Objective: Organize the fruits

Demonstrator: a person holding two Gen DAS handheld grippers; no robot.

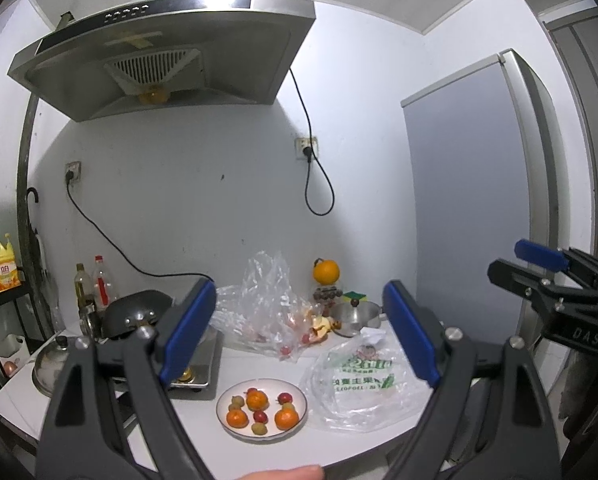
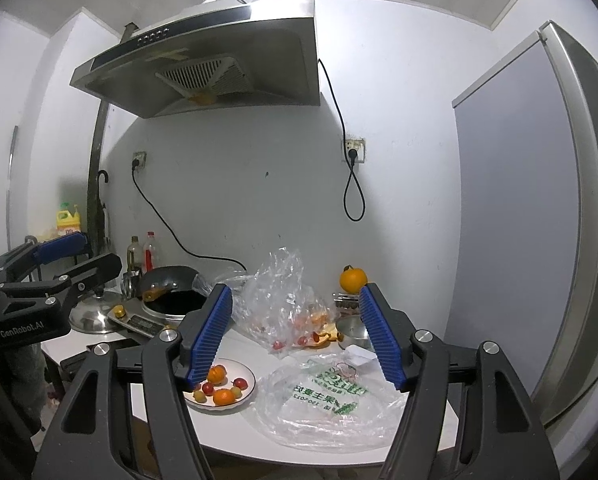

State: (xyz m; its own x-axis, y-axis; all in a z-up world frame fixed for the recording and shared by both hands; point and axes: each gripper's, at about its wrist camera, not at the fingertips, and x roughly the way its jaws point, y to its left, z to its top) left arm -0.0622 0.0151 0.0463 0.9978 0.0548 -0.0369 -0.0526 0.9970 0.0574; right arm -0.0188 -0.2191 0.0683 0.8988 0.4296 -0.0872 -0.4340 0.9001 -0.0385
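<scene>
Fruit is partly sorted: tangerines and small fruits fill the plate (image 1: 261,408) near the bench's front edge, while more remains in the clear bag (image 1: 273,312) toward the back. The left gripper (image 1: 299,328) and right gripper (image 2: 295,336) hover wide apart-jawed, holding nothing.

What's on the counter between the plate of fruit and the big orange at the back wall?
In the left wrist view, a crumpled clear plastic bag with small red fruits inside lies between the plate and the orange, with orange peel beside it.

Black-framed left gripper (image 1: 299,336) and right gripper (image 2: 295,336), ribbed blue pads, silver screws, white "GenRobot.AI" lettering on the left one's body.
</scene>
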